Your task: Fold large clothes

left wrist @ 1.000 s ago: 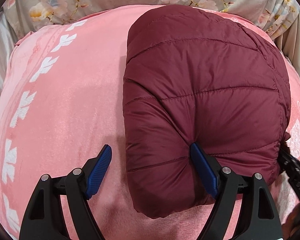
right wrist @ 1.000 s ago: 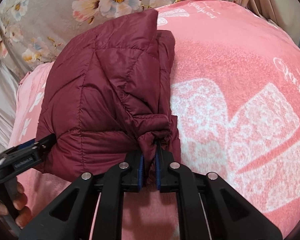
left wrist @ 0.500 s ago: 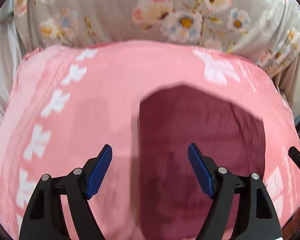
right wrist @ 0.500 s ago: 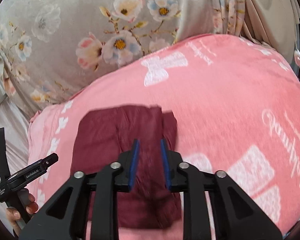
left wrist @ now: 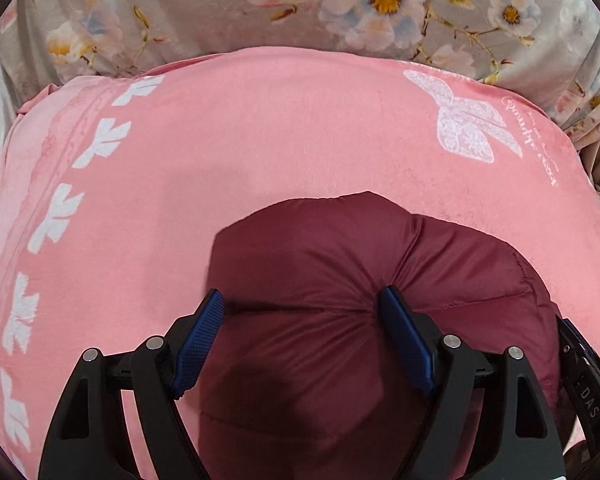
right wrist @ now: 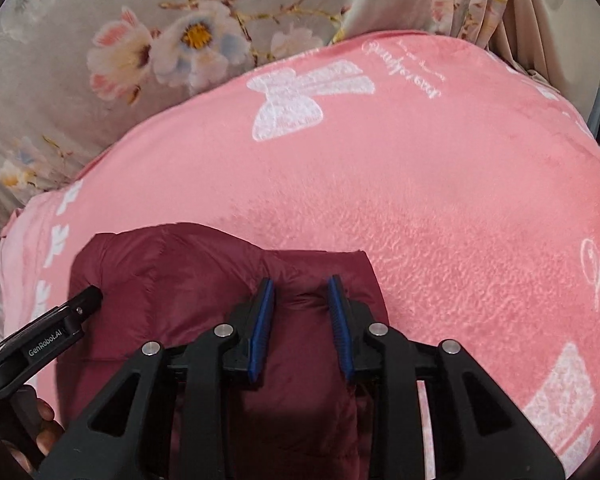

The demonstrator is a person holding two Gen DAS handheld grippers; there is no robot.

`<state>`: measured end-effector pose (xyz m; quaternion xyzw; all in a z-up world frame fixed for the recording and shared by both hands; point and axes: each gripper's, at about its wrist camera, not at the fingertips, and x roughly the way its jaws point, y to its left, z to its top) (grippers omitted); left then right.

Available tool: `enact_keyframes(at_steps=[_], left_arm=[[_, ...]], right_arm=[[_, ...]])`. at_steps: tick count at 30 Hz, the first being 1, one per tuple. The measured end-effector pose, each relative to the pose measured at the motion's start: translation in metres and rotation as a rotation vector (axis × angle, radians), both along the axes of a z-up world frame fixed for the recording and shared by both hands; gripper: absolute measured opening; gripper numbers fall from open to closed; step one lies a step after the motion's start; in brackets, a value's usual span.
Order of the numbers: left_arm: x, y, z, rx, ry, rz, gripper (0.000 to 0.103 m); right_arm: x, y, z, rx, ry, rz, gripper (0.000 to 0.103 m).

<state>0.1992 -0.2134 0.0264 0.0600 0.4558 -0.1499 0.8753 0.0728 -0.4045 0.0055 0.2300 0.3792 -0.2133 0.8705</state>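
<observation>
A maroon quilted puffer jacket point(left wrist: 340, 264) lies folded into a compact bundle on the pink blanket point(left wrist: 260, 140). My left gripper point(left wrist: 300, 312) is open, its blue fingers pressing down on the bundle's top, the right finger point(left wrist: 400, 320) denting the fabric. In the right wrist view the jacket point(right wrist: 172, 264) fills the lower left. My right gripper point(right wrist: 300, 300) is open a moderate gap, its fingers resting on the jacket's near right fold, holding nothing. The left gripper's body point(right wrist: 44, 344) shows at the left edge there.
The pink blanket point(right wrist: 440, 200) with white bow prints covers the bed. A grey floral fabric point(left wrist: 340, 8) lies behind it and also shows in the right wrist view point(right wrist: 140, 40). Curtains point(right wrist: 540, 12) hang at the far right.
My right gripper let go of the jacket's edge and opened. Both grippers lifted away, then came back down onto the top of the bundle, which now lies lower and closer.
</observation>
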Motion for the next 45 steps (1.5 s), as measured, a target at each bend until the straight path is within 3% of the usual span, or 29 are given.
enact_keyframes(at_steps=[11,24,32,36,39,45], left_arm=[[0.002,-0.007,-0.027,-0.01,-0.045,0.018,0.091],[-0.006,-0.019,-0.036,0.071,-0.127,0.029,0.092],[-0.007,-0.019,-0.035,0.082,-0.128,0.03,0.092],[-0.02,-0.016,-0.023,0.127,-0.135,0.008,0.091],[-0.039,-0.006,-0.009,0.111,-0.121,-0.023,0.09],[-0.099,0.014,0.003,0.086,-0.086,-0.11,0.089]], right_arm=[[0.009,0.0,-0.029,-0.03,-0.006,0.018,0.026],[0.011,0.005,-0.035,-0.072,-0.004,0.009,0.026],[0.011,0.004,-0.034,-0.073,-0.001,0.009,0.026],[-0.013,0.013,-0.01,-0.137,0.021,-0.009,0.027],[-0.044,0.017,0.01,-0.102,-0.011,-0.008,0.027],[-0.087,0.031,0.012,-0.081,0.01,0.029,0.027]])
